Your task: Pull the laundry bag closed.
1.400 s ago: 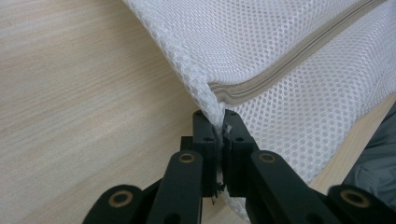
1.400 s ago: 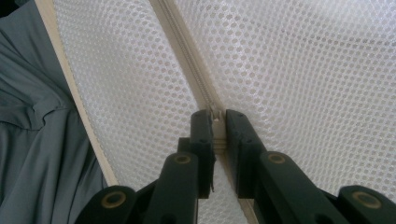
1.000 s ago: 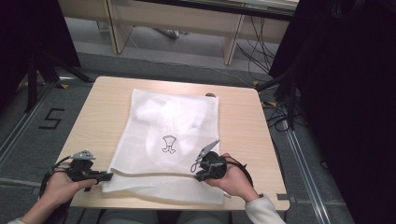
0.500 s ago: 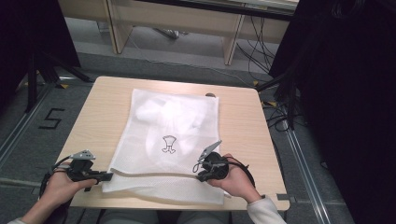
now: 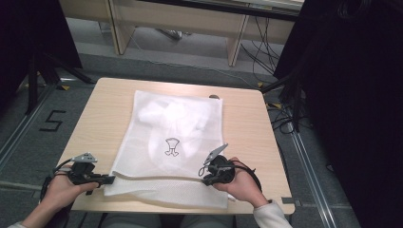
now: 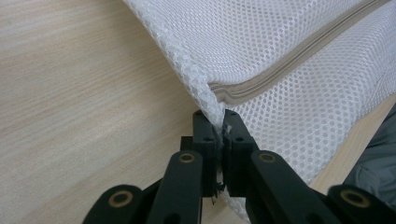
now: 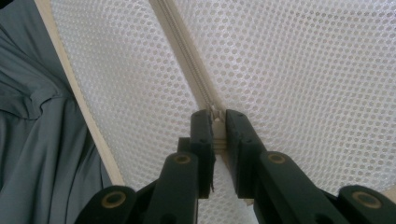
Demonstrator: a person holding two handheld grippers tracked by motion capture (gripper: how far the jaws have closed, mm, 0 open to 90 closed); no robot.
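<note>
Left tongs [image 6: 219, 128] clamping mesh bag [image 5: 176, 137] corner, lower left; right tongs [image 7: 217, 116] pinching zipper pull [image 7: 215, 112]. Anchoring corner taut, dragging pull straight along zipper [image 7: 184, 60], table [image 5: 104, 109] supporting.

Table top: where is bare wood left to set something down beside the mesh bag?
Bare wood on the table lies left of the mesh bag, right of it, and in a thin strip behind. The near edge is crowded: left gripper and right gripper pinch the bag.
</note>
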